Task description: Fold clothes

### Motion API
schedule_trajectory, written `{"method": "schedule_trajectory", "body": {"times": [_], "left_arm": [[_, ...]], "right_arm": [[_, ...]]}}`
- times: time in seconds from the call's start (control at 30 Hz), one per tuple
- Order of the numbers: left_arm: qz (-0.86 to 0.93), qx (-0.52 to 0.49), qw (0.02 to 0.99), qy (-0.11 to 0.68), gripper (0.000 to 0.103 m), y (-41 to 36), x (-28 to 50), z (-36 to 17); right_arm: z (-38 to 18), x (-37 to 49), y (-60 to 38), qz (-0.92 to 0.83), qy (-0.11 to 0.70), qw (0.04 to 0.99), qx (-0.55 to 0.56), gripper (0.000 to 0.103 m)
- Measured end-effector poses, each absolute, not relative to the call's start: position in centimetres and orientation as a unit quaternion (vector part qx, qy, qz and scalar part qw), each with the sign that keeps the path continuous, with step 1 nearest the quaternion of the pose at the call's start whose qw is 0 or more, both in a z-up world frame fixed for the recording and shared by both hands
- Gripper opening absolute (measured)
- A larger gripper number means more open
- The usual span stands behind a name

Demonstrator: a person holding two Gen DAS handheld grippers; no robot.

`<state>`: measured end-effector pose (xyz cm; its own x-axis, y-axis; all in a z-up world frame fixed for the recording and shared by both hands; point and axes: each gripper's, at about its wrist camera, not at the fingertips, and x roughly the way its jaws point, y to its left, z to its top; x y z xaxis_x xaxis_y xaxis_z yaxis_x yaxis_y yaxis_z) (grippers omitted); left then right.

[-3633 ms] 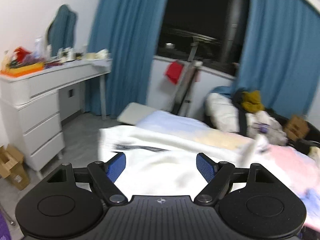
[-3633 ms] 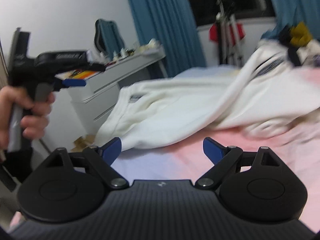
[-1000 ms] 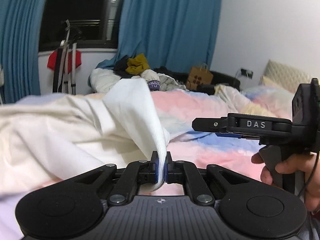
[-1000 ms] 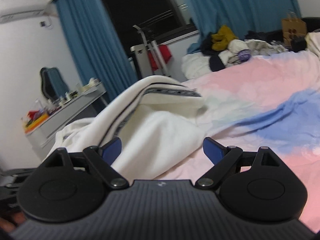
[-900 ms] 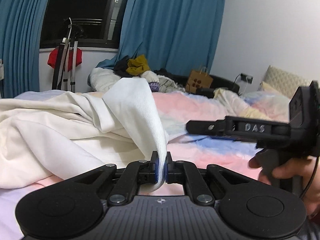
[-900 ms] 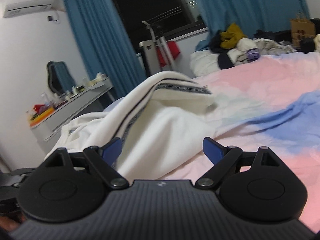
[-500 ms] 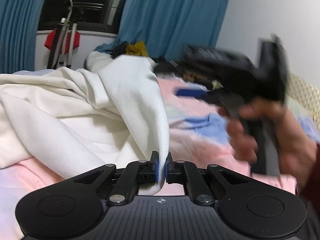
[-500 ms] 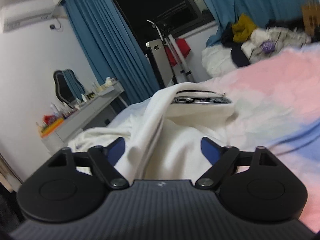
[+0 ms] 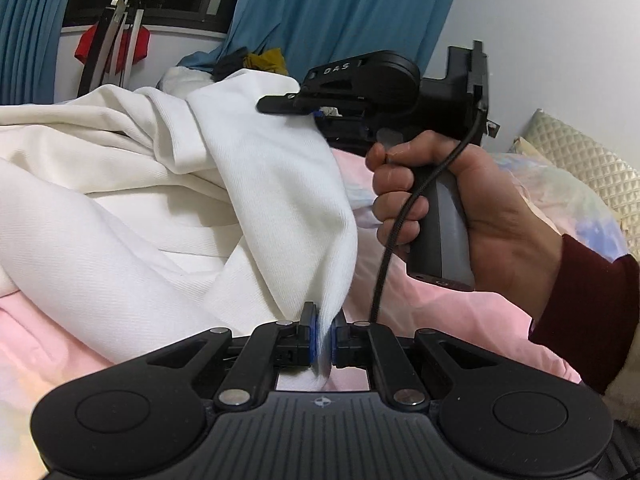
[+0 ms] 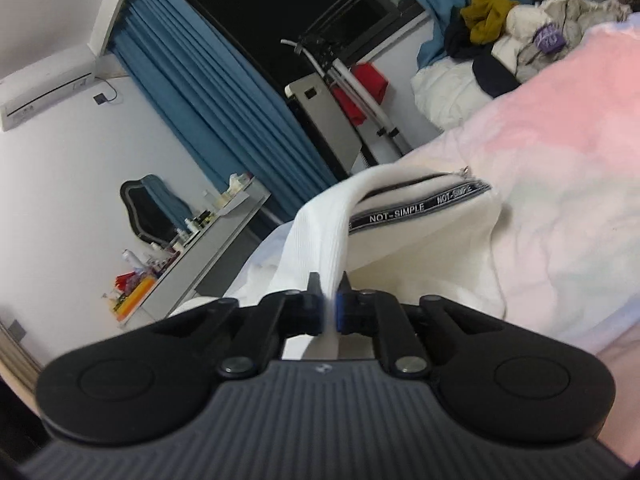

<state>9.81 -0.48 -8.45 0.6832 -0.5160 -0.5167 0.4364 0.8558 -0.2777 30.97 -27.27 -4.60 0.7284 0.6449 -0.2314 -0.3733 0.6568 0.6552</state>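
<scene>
only right wrist shows "not-simple" tape (image 10: 420, 206). left gripper (image 9: 323, 338) and right gripper (image 10: 329, 306) both clamp white garment (image 9: 120, 208).

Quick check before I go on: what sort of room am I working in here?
Most likely a bedroom in a home. The white garment lies on a bed with pink and blue bedding, blue curtains flank a dark window, and a cluttered dressing table with a mirror stands against the wall.

Sweater (image 9: 120, 208) lies on the bed (image 9: 460, 320), bunched toward its left side. Clothes pile (image 10: 516, 36) at the bed's far end. Drying rack (image 10: 340, 76) behind the bed. Dresser (image 10: 208, 248) left of the bed. Pillow (image 9: 588, 164) at the bed's right.
</scene>
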Motion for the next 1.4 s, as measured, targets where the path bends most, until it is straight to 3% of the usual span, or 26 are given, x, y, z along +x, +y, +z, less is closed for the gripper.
{"method": "schedule_trajectory", "body": {"times": [0.1, 0.33, 0.5, 0.63, 0.73, 0.87, 1.13, 1.23, 1.37, 1.4], "left_arm": [[-0.265, -0.076, 0.918, 0.284, 0.012, -0.1, 9.7, -8.1], [-0.275, -0.100, 0.937, 0.193, 0.045, 1.4, 7.0, -5.3], [-0.277, -0.138, 0.934, 0.176, 0.056, 3.3, 6.0, -4.2], [-0.228, -0.205, 0.928, 0.211, 0.058, 6.8, 6.4, -4.3], [-0.169, -0.296, 0.907, 0.247, 0.067, 11.2, 6.7, -5.0], [-0.067, -0.439, 0.855, 0.269, 0.067, 18.1, 6.4, -7.0], [0.117, -0.612, 0.739, 0.255, 0.076, 29.3, 5.2, -10.1], [0.139, -0.634, 0.720, 0.244, 0.076, 31.3, 6.0, -11.1], [0.161, -0.660, 0.699, 0.224, 0.072, 33.6, 7.5, -12.4], [0.166, -0.666, 0.693, 0.219, 0.072, 34.1, 7.9, -12.7]], "right_arm": [[-2.9, 29.8, -28.3, 0.278, 0.191, 0.892, 0.301, 0.008], [2.4, 24.8, -33.5, 0.181, 0.069, 0.939, 0.283, 0.008], [4.0, 19.7, -39.2, 0.081, 0.023, 0.947, 0.310, 0.008], [2.5, 18.1, -43.1, 0.024, 0.090, 0.924, 0.371, 0.008], [-0.3, 17.1, -44.8, 0.001, 0.165, 0.891, 0.424, 0.008], [-4.3, 15.6, -45.7, -0.013, 0.239, 0.840, 0.487, 0.008], [-7.2, 14.2, -46.5, -0.048, 0.265, 0.784, 0.559, 0.013], [-8.4, 13.8, -47.8, -0.082, 0.268, 0.755, 0.592, 0.027], [-10.1, 13.2, -49.1, -0.114, 0.254, 0.723, 0.633, 0.057], [-10.4, 13.3, -49.4, -0.113, 0.248, 0.715, 0.644, 0.058]]}}
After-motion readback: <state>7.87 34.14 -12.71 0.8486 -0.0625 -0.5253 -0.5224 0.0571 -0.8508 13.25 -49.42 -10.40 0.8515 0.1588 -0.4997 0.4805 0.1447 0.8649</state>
